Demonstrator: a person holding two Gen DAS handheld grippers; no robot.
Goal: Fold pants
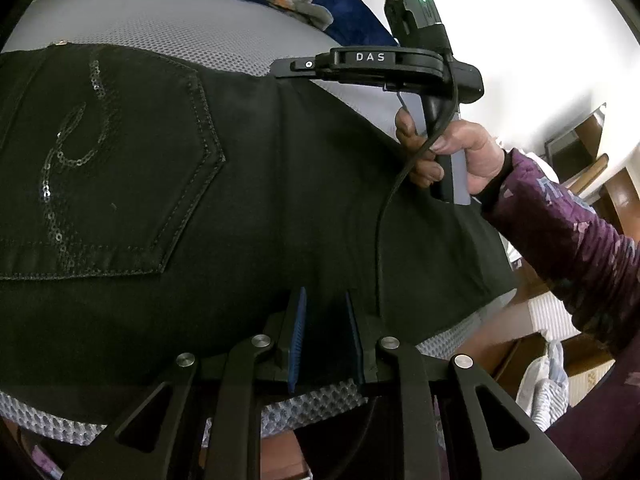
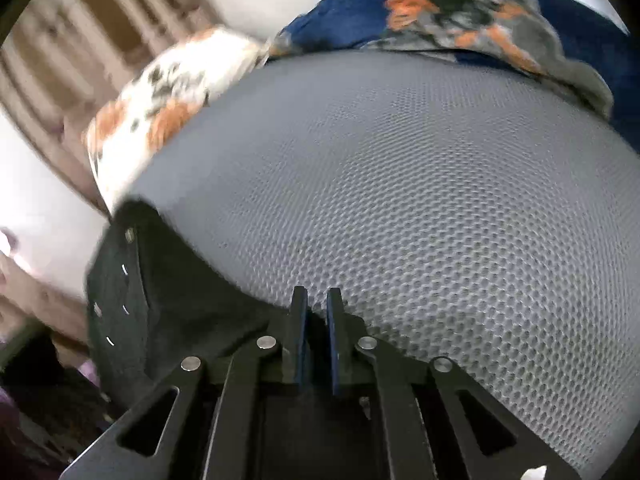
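Black pants [image 1: 260,184] lie spread on a grey mesh bed surface [image 1: 168,28], with a sequinned back pocket [image 1: 100,168] facing up. My left gripper [image 1: 325,304] is at the near edge, its blue pads shut on a fold of the black cloth. In the left wrist view my right gripper [image 1: 286,67] reaches the far edge of the pants, held by a hand [image 1: 472,148]. The right wrist view shows the right gripper [image 2: 317,300] nearly closed, pinching the pants [image 2: 180,300] at their edge. A riveted band [image 2: 128,236] hangs to the left.
A blue floral blanket [image 2: 480,12] lies bunched at the back of the mesh surface [image 2: 440,200], and a white and orange pillow [image 2: 172,92] sits at the back left. A purple sleeve [image 1: 560,220] and wooden furniture [image 1: 616,196] are on the right.
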